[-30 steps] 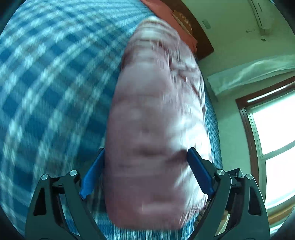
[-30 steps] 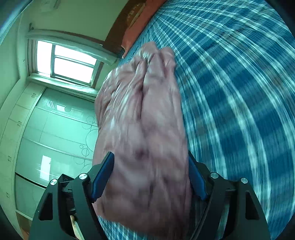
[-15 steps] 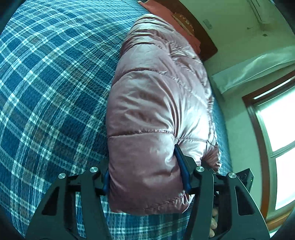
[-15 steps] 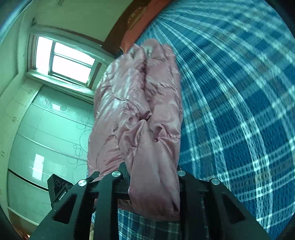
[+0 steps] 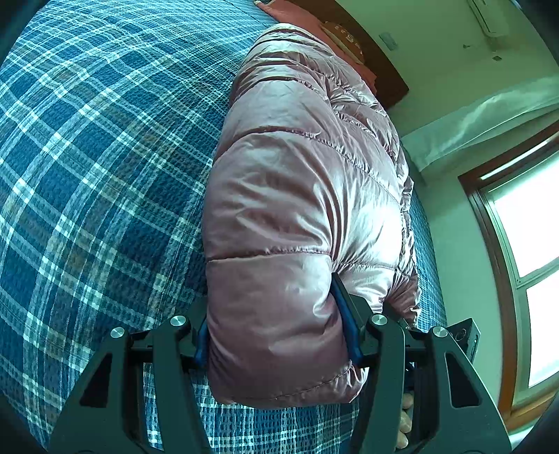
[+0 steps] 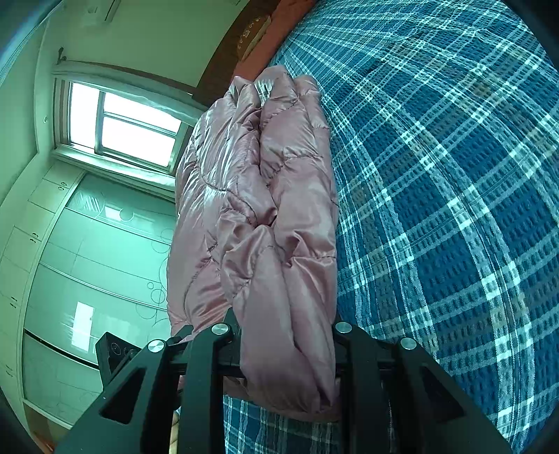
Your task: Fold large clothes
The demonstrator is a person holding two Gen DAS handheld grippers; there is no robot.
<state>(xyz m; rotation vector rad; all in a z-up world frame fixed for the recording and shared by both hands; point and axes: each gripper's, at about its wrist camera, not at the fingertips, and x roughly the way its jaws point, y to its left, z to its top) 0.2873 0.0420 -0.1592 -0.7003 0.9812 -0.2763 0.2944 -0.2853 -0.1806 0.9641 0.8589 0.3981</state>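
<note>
A shiny pink puffer jacket (image 5: 300, 195) lies bunched lengthwise on a blue plaid bed cover (image 5: 97, 167). My left gripper (image 5: 276, 331) is shut on the jacket's near end, its blue pads pressed into the padding. In the right wrist view the jacket (image 6: 265, 216) lies folded into thick rolls on the same cover (image 6: 454, 174). My right gripper (image 6: 286, 352) is shut on its near end. The fingertips of both grippers are hidden in the fabric.
A dark wooden headboard (image 5: 377, 66) and an orange pillow (image 6: 279, 21) are at the bed's far end. A window (image 5: 524, 244) and wall lie past the bed's edge. A pale wardrobe (image 6: 87, 262) stands beside the window (image 6: 132, 125).
Both grippers have closed from wide open onto the jacket's near end. The blur has settled, and the jacket now sits still between the jaws.
</note>
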